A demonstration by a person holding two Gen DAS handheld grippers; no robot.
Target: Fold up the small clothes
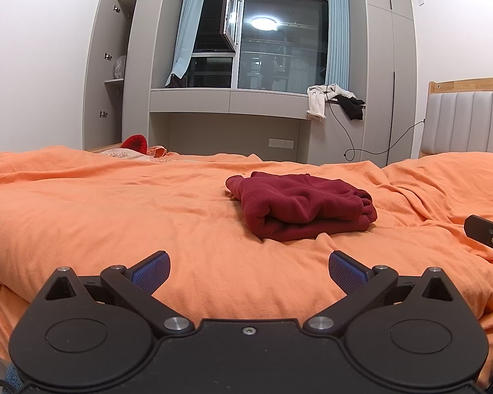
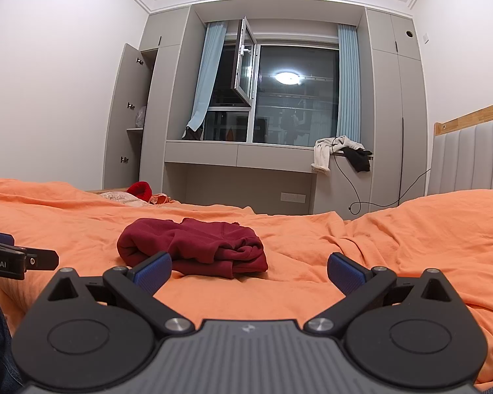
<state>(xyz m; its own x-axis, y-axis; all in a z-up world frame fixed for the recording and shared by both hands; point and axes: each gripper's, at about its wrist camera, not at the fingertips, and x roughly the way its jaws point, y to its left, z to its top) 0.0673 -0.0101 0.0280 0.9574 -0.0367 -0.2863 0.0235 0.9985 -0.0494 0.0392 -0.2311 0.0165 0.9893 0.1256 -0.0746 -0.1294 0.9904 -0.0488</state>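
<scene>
Your left claw (image 1: 249, 271): spread wide, empty, above orange bed cover (image 1: 115, 203); your right claw (image 2: 249, 271): likewise wide, empty; folded maroon garment (image 1: 299, 205) beyond both, untouched

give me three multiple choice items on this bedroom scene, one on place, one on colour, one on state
1. Where does the folded dark red knit garment lie?
A. on the orange bed cover
B. on the grey window ledge
C. in the wardrobe

2. What colour are the pads on the left gripper?
A. green
B. blue
C. white

3. How do the right gripper jaws stand?
A. shut on the garment
B. shut on nothing
C. open, holding nothing

Answers: 1 A, it rests on the cover mid-bed; 2 B, both pads show blue; 3 C, a wide gap shows bare cover between the fingers.
</scene>
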